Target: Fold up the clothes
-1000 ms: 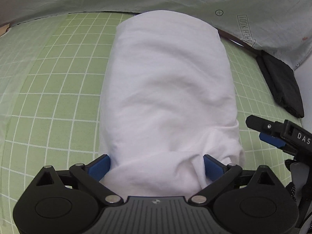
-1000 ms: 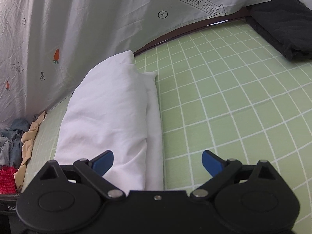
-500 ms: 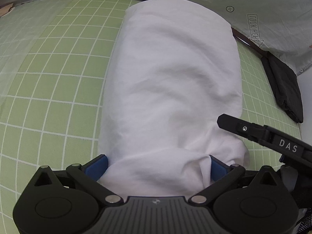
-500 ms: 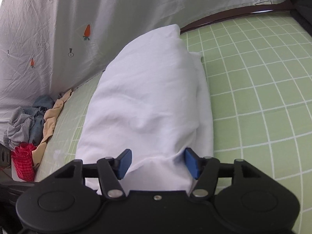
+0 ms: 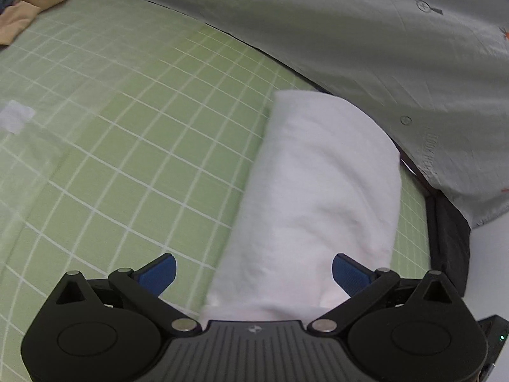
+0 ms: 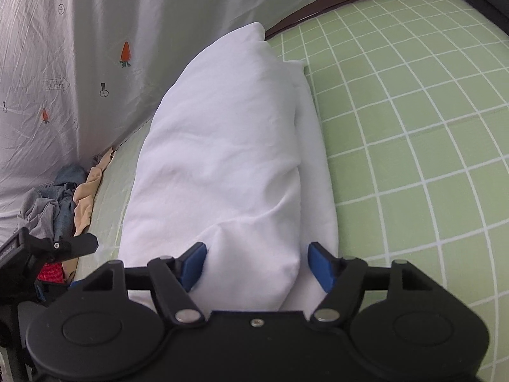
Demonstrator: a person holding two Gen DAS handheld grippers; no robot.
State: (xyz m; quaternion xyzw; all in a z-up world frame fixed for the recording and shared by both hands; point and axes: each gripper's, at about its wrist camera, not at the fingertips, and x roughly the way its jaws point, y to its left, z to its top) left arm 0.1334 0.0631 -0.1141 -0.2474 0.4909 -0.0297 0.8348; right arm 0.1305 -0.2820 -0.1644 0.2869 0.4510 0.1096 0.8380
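I see the folded white garment point(image 6: 229, 159) lying on the green checked sheet point(image 6: 413, 127), close to the grey printed curtain point(image 6: 79, 47) on the far side. Through my right gripper point(image 6: 257, 265) its near end sits between the jaws: the left blue pad point(image 6: 192, 264) presses into the cloth, the right pad point(image 6: 321, 267) touches the lower layer, and the jaws are opening a little. My left gripper point(image 5: 253, 273) has its jaws spread wide and released; the garment's point(image 5: 318, 197) near end lies between them, off to the right side, just beside the right pad point(image 5: 350, 273), while the left pad point(image 5: 157, 273) stands over bare sheet. A heap of clothes point(image 6: 60, 197) lies far left, and a dark cloth point(image 5: 448, 242) lies right of the garment.
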